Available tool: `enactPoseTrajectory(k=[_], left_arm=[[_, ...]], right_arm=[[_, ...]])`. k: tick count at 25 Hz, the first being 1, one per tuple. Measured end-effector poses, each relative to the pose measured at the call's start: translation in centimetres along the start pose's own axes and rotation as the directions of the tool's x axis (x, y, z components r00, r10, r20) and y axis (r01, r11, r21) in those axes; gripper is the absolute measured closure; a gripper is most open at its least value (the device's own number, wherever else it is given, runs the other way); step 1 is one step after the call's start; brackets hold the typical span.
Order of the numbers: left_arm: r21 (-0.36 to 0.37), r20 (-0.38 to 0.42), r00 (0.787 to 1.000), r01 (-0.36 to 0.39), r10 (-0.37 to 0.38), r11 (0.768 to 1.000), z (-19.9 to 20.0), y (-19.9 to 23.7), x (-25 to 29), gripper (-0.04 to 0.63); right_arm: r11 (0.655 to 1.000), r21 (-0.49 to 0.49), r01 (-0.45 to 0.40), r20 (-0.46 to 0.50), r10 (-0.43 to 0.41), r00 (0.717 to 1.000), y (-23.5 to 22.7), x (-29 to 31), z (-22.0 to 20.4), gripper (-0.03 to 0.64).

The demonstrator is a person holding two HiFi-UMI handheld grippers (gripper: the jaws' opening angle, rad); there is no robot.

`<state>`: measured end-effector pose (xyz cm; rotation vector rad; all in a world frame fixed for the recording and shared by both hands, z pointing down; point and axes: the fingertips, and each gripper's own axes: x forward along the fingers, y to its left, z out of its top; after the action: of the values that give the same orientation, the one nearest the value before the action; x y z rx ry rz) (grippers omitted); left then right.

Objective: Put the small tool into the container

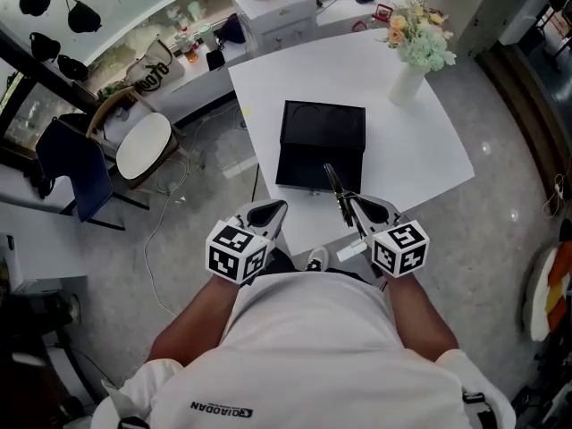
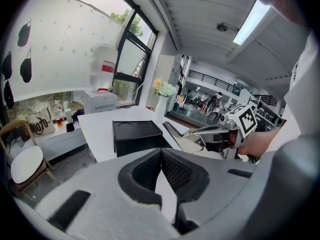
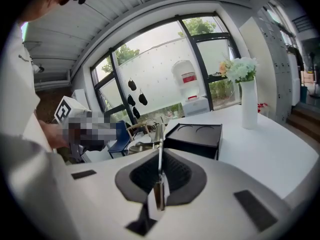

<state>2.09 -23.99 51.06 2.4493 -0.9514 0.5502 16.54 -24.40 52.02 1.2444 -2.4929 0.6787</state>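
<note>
A black box-shaped container [image 1: 322,141] lies open on the white table [image 1: 420,150], ahead of both grippers. My right gripper [image 1: 355,213] hovers over the table's near edge, shut on the small tool [image 1: 336,189], a thin dark metal piece whose tip points at the container's near side. In the right gripper view the tool [image 3: 159,151] stands clamped between the pads, with the container [image 3: 195,136] just beyond. My left gripper [image 1: 271,213] hangs level with it to the left, its fingertips together and nothing held. The left gripper view shows the container [image 2: 135,134] and the tool [image 2: 172,129].
A white vase of flowers [image 1: 413,52] stands at the table's far right corner. White boxes [image 1: 273,7] sit beyond the far edge. A chair with a round white seat [image 1: 138,146] and cables are on the floor to the left. A white strip [image 1: 350,250] lies under the right gripper.
</note>
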Motion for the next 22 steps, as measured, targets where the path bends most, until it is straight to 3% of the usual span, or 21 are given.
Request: enactPoseTrajectory(k=[15, 19, 22], left_arm=[[-0.029, 0.023, 1.0, 0.02, -0.019, 0.999, 1.5, 3.1, 1.3, 0.586], [-0.036, 0.024, 1.0, 0.016, -0.015, 0.999, 1.4, 3.9, 0.8, 0.586], [-0.045, 0.022, 1.0, 0.006, -0.005, 0.999, 1.2, 4.8, 0.6, 0.586]], right_arm=[[0.996, -0.088, 0.007, -0.066, -0.013, 0.998, -0.5, 3.5, 1.0, 0.606], [0.975, -0.224, 0.001, -0.117, -0.028, 0.993, -0.6, 5.0, 1.1, 0.606], [0.923, -0.384, -0.025, -0.179, -0.048, 0.983, -0.7, 6.6, 1.1, 0.606]])
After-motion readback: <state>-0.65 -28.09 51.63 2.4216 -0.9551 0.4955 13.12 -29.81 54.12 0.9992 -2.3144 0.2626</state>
